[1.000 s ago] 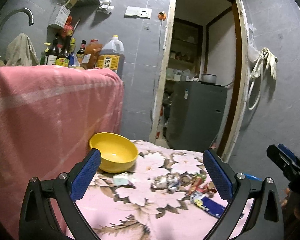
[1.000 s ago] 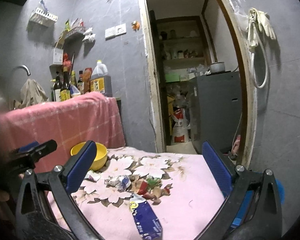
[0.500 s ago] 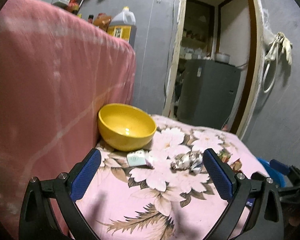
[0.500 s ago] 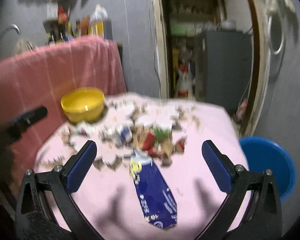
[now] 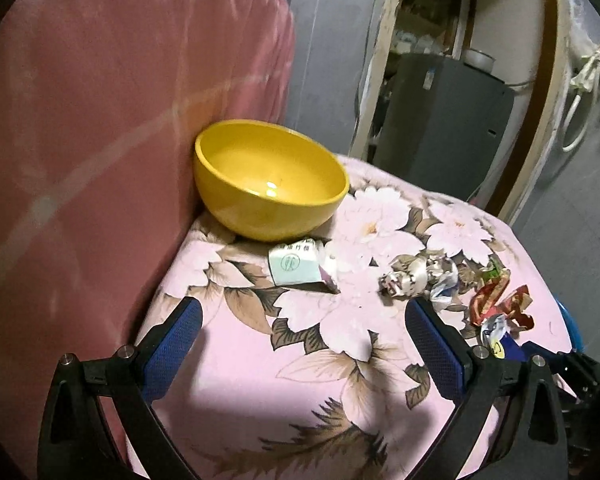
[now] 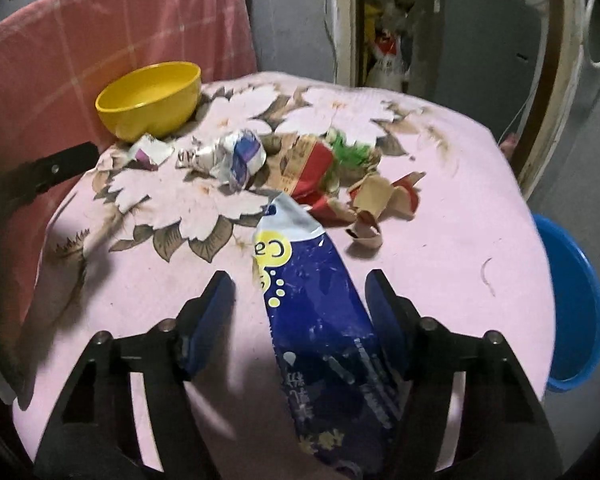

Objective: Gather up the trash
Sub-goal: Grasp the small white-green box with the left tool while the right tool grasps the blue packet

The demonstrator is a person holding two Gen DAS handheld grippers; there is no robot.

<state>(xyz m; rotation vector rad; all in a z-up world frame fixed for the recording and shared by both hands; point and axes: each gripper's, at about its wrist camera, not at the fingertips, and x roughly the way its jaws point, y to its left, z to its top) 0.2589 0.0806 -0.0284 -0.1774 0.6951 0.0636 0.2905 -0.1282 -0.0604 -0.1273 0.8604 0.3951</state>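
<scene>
Lowered since before: right gripper (image 6: 300, 312), jaws just narrowing around blue packet (image 6: 320, 320), not yet pinching; left gripper (image 5: 300, 344) spread wide, empty. Yellow bowl (image 5: 268, 180) behind wrappers (image 5: 416, 276).

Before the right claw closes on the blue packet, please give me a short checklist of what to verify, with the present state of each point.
1. Blue packet lies between the right claw fingers, which have just been closing: ok.
2. Pads pressing on the packet: not ok, a gap shows on the left side.
3. Left claw open and empty: ok.
4. Blue basin beside the table: ok.
5. Packet empty: cannot tell.
</scene>
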